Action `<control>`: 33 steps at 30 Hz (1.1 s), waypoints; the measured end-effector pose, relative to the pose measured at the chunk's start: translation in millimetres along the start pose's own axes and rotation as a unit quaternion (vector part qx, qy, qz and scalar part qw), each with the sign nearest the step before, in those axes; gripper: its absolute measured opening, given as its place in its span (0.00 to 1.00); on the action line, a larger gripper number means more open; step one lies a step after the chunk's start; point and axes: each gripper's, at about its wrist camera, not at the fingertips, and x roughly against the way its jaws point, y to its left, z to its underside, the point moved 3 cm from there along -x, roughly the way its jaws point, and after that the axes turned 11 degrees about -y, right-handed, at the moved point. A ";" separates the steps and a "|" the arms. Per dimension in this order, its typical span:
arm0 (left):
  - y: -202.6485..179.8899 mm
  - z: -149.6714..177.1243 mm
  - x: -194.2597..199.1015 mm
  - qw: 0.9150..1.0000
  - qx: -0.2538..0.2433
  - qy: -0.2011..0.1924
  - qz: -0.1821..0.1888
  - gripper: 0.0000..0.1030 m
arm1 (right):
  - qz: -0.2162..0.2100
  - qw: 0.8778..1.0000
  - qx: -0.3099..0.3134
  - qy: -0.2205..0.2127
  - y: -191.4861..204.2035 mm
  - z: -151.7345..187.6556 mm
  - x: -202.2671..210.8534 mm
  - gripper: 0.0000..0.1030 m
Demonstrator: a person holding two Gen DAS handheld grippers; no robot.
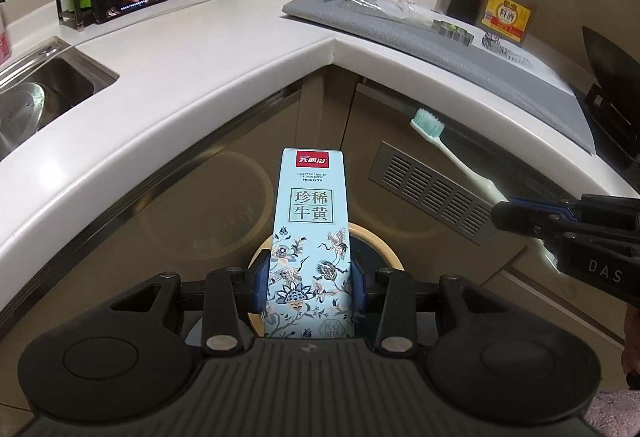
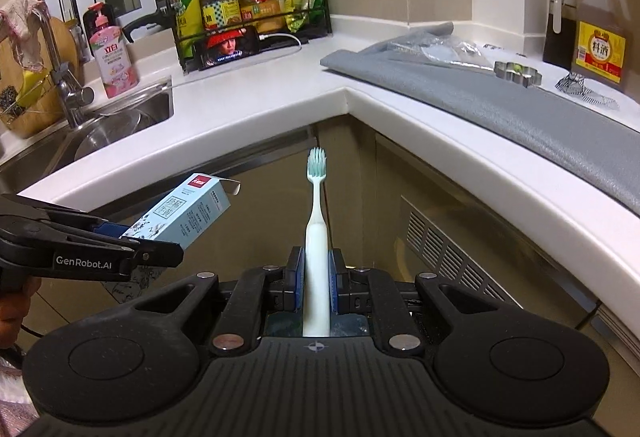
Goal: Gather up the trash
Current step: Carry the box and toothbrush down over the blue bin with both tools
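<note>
Left wrist: left tongs clamp toothpaste box upright between pads, over what looks like a bin. Right wrist: right tongs pinch toothbrush handle, bristles up, below table edge.

The toothpaste box reads "珍稀牛黄" and "CRAFTSMANSHIP OF DOMESTIC PRODUCTS". The left gripper bears "GenRobot.AI" (its side), the right gripper "DAS". The yellow-labelled jug says "料酒".

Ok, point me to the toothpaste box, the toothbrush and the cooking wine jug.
toothpaste box (image 1: 310,213): left wrist view, printed front face.
toothbrush (image 2: 317,233): right wrist view, upper handle.
cooking wine jug (image 2: 600,51): right wrist view, yellow label.
</note>
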 end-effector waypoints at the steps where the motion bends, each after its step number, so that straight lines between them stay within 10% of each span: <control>1: -0.6 0.3 -0.9 1.000 -0.001 0.001 0.001 0.42 | 0.000 1.000 0.000 0.002 0.4 0.7 -1.9 0.13; 33: -0.1 2.6 -10.6 1.000 -0.010 0.012 0.004 0.42 | -0.006 1.000 0.012 0.025 6.9 6.9 -13.9 0.13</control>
